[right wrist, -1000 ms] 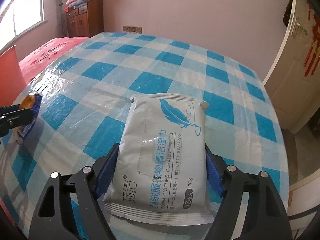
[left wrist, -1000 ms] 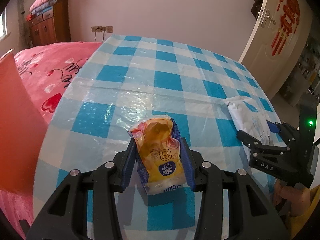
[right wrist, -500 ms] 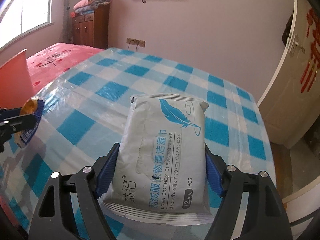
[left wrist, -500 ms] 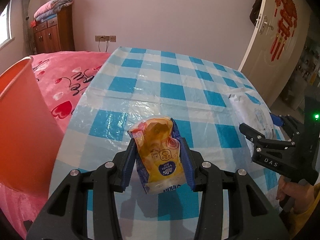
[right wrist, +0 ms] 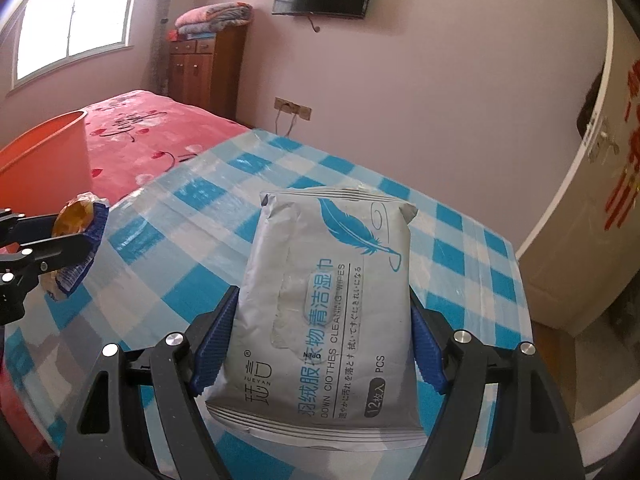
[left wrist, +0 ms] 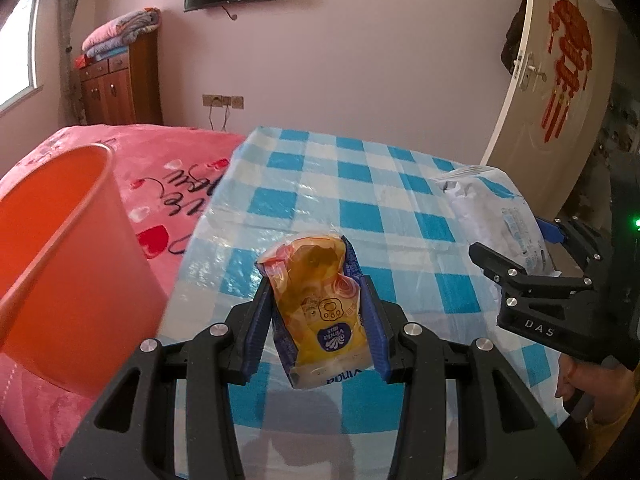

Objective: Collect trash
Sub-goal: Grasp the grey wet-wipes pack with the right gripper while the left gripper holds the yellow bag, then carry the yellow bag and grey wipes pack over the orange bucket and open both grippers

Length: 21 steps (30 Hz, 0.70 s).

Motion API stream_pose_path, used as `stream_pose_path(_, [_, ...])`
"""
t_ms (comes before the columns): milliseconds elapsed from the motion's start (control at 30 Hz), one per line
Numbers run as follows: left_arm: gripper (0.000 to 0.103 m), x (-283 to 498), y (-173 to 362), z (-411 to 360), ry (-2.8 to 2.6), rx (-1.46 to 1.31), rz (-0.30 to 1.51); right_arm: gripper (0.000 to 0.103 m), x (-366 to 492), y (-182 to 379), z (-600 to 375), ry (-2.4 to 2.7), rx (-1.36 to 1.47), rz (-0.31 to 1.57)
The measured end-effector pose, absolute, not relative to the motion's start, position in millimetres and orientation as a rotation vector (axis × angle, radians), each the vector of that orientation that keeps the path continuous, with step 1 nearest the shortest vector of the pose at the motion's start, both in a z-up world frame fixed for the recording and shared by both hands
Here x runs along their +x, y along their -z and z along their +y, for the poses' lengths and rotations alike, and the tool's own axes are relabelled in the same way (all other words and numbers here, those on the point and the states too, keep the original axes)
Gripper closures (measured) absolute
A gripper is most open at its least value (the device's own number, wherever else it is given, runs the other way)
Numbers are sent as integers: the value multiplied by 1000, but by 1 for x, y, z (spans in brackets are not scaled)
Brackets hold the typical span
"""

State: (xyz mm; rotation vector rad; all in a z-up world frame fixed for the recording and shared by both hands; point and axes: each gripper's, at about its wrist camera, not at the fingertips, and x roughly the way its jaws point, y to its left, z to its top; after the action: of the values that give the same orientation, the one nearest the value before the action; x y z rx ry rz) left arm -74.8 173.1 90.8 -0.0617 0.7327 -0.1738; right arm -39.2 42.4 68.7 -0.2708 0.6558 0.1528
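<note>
The left hand-held gripper (left wrist: 318, 316) is clamping a yellow tissue packet (left wrist: 320, 312) between its blue pads, holding it above the checkered worktop (left wrist: 360, 200). The right hand-held gripper (right wrist: 320, 344) is gripping a grey wet-wipes pack (right wrist: 324, 300) by both sides, also above the worktop. An orange bin (left wrist: 60, 248) is standing to the left, beside the pink bed (left wrist: 168, 176).

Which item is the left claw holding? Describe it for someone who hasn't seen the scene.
Start at the blue-and-white checked table beside the pink bed. Above its near edge, the left claw grips a small crinkled yellow-orange tissue packet with a blue "Vinda" logo. The other held pack is a larger grey wipes pack with a blue feather.
</note>
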Motion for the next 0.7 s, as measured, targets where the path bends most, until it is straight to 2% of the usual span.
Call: stream_pose_path(700, [58, -97, -137, 242, 35, -98, 598, 26, -39, -116, 135, -331, -373, 539])
